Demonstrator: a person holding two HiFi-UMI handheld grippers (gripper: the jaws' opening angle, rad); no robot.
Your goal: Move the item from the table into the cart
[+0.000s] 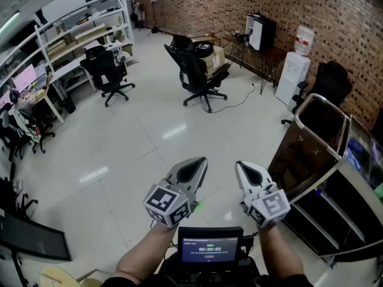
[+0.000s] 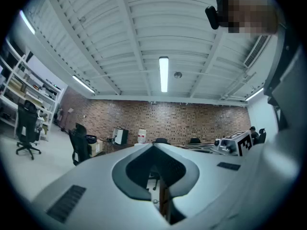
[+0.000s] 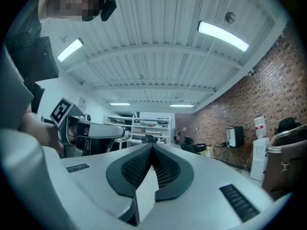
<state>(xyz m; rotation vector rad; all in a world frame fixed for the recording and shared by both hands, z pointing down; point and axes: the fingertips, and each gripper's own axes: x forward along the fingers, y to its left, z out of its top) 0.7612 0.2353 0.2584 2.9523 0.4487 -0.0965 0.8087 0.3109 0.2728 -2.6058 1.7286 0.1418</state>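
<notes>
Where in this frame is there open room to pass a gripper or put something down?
The white floor ahead is bare, bordered by black chairs beyond, white shelves on the left and the cart on the right. It is crowded around the cart and the dark rack beside it.

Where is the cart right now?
In the head view the cart stands at the right edge, just right of the right gripper, with the water dispenser behind it against the brick wall.

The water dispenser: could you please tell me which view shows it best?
The head view: the water dispenser stands whole by the brick wall. The right gripper view shows it partly, at the edge; the left gripper view, tiny and distant.
</notes>
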